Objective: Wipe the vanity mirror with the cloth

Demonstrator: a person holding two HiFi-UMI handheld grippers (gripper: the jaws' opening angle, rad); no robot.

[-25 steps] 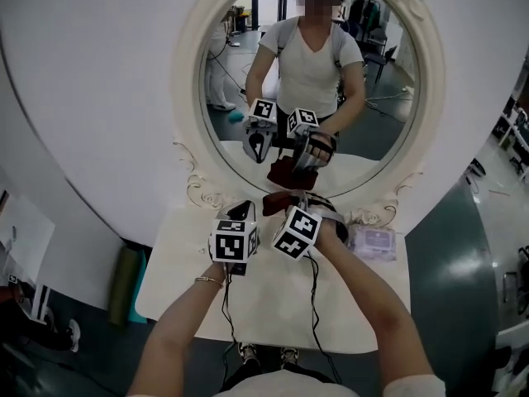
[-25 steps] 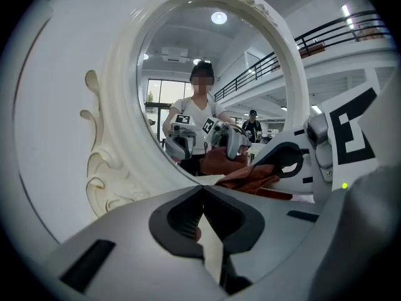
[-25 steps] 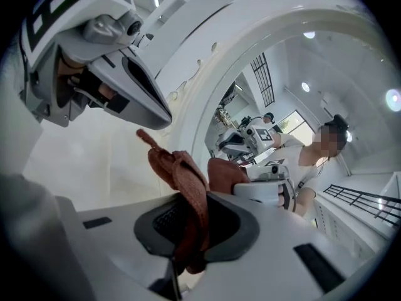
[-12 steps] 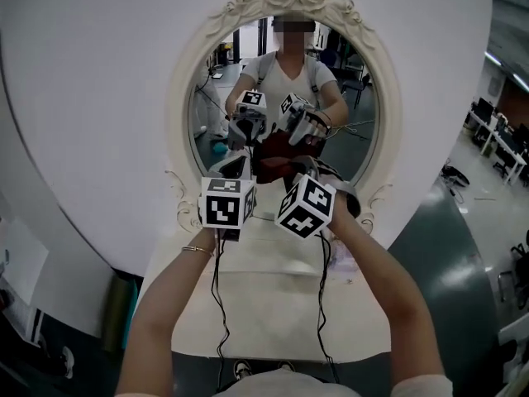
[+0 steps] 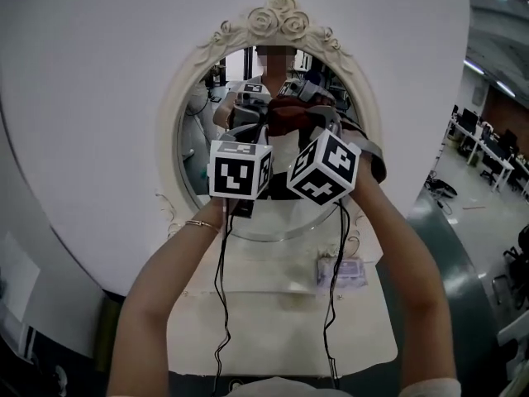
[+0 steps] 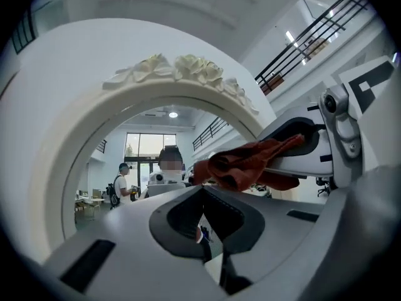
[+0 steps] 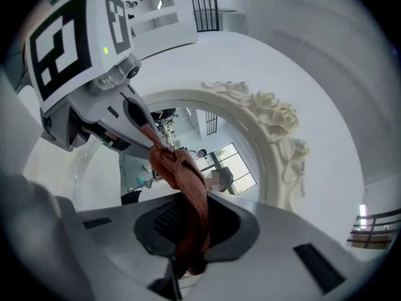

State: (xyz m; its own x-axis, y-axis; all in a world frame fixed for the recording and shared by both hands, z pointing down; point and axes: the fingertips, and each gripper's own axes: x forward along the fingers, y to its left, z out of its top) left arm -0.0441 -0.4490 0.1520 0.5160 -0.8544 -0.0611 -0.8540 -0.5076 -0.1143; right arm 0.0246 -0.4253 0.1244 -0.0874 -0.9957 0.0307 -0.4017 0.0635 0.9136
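Vanity mirror (image 5: pixel 195 143) has its middle glass blocked in the head view by the left gripper (image 6: pixel 204 205), jaws drawn together on nothing, and the right gripper (image 7: pixel 188 237), clamped on the red cloth (image 7: pixel 185 180). The cloth is before the upper glass (contact unclear), higher than half a second ago.

Mirror glass (image 5: pixel 192 147) free at 9 o'clock; rose crest (image 5: pixel 281 21) blocks 12; packet (image 5: pixel 343 271) on table (image 5: pixel 273 329) at 5.
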